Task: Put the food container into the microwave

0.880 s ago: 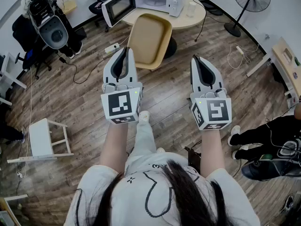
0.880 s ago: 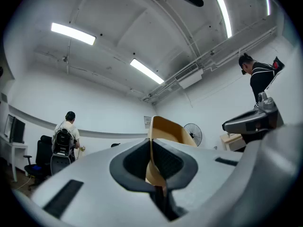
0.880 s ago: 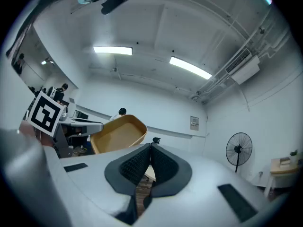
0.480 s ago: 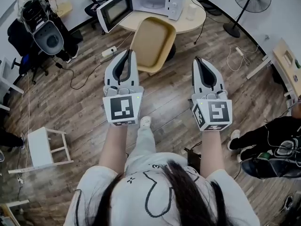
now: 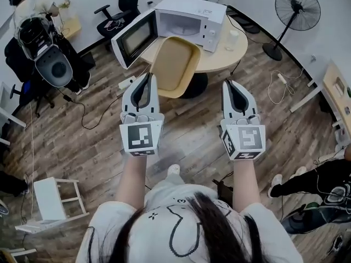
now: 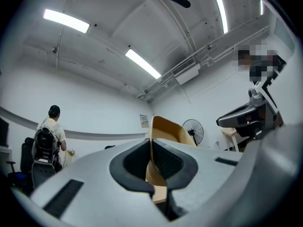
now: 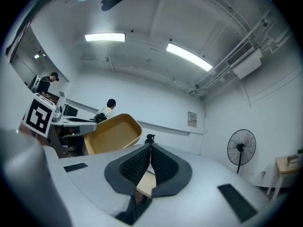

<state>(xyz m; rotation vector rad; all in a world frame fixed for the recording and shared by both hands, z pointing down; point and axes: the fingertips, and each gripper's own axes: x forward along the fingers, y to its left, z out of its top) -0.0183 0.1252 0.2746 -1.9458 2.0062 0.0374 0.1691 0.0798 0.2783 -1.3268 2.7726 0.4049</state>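
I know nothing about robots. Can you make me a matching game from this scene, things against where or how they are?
1 microwave
2 food container
3 fan
4 right gripper

a stands on the floor
b shut, holding nothing
c on the round table, door open
d rim pinched in the left gripper

Pairs: 1-c, 2-d, 3-a, 4-b

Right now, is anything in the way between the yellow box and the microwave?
Nothing visible is. The microwave has its door swung open to the left, and its inside looks empty. The food container, held in the left tongs, hangs just before the opening. The white cup stands off to the right.
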